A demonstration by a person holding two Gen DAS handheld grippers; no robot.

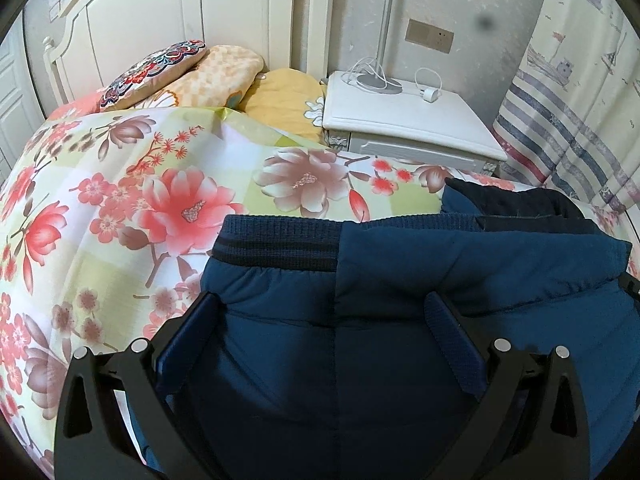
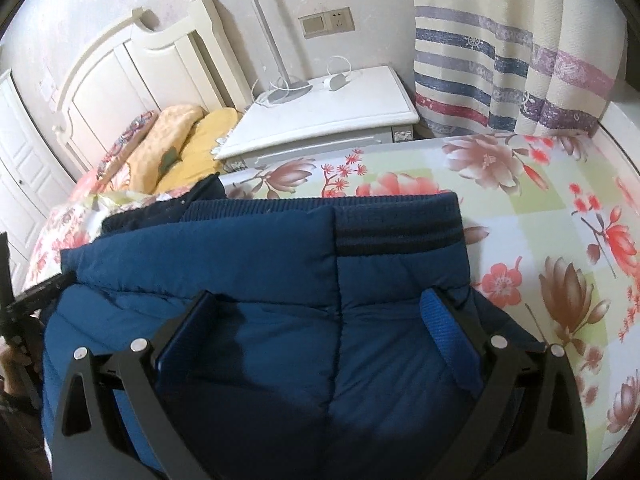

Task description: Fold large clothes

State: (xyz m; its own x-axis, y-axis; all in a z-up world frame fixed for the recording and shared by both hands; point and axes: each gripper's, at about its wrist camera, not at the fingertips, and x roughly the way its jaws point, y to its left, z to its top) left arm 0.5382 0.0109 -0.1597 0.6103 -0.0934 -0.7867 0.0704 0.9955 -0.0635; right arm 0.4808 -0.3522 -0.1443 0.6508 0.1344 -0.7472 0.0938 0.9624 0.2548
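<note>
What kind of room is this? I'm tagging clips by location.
A bedroom, most likely: a bed with a floral bedspread and a white headboard, a white nightstand beside it, and a blue padded jacket lying on the bed.

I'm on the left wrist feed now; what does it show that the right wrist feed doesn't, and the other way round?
Only the left wrist view shows the embroidered cushion's patterned face at the headboard, and the left claw, open over the blue jacket.

Only the right wrist view shows the white panelled door, the open right claw, and the other claw's black frame at the jacket's left edge.

Both show the jacket's ribbed hem, the floral bedspread, the white nightstand and the striped curtain.
</note>
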